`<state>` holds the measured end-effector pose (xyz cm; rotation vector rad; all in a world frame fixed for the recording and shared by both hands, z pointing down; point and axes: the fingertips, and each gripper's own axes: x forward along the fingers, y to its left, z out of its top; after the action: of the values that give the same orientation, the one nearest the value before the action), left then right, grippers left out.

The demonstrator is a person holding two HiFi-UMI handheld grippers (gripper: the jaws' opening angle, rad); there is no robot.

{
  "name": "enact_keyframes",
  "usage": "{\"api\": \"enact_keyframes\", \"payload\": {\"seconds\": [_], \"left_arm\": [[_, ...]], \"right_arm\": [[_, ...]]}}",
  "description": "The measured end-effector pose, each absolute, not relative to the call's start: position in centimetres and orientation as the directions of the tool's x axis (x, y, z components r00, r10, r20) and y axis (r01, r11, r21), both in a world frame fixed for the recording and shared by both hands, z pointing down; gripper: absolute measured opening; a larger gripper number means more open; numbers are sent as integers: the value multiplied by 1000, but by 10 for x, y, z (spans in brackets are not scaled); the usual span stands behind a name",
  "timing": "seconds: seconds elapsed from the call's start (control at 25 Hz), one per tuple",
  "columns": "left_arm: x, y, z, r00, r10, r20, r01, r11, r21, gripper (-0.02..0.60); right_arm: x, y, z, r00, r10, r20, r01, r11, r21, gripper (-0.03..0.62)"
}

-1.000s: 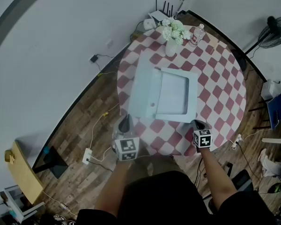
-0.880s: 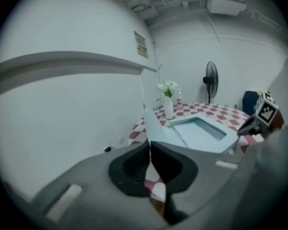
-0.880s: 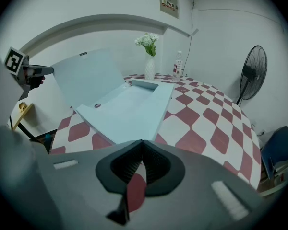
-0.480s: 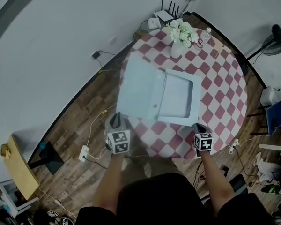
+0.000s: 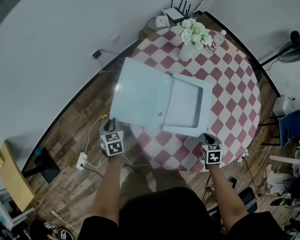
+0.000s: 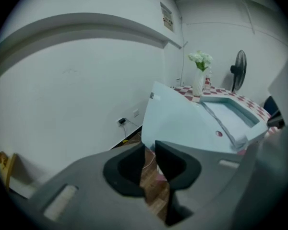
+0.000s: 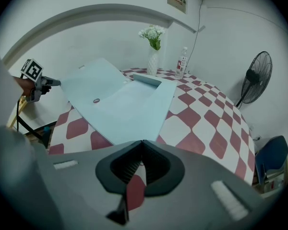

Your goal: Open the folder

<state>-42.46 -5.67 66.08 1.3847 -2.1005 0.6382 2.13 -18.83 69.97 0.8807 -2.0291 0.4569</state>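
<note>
Now left gripper (image 5: 112, 121) is opening, empty — right gripper (image 5: 205, 135) closed beside folder (image 5: 140, 96).

No legible text in any view; wall notice (image 6: 167, 16): printed lines present, too small to read; water bottle (image 7: 183, 61): label blurred, unreadable; left marker cube (image 5: 112, 143) and right marker cube (image 5: 212, 154): black-and-white square codes only, no characters.

Bare checked table (image 5: 230, 99) right of folder (image 5: 140, 94); vase (image 5: 185, 52) at far edge.
</note>
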Motion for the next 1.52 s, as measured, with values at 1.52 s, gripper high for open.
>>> {"api": "enact_keyframes", "payload": {"seconds": [1.52], "left_arm": [[-423,-84,786,-156,-473,867,-986,122,-111,-6]], "right_arm": [[-97,-175,702,-569,-360,739,-640,758,-123,2]]}}
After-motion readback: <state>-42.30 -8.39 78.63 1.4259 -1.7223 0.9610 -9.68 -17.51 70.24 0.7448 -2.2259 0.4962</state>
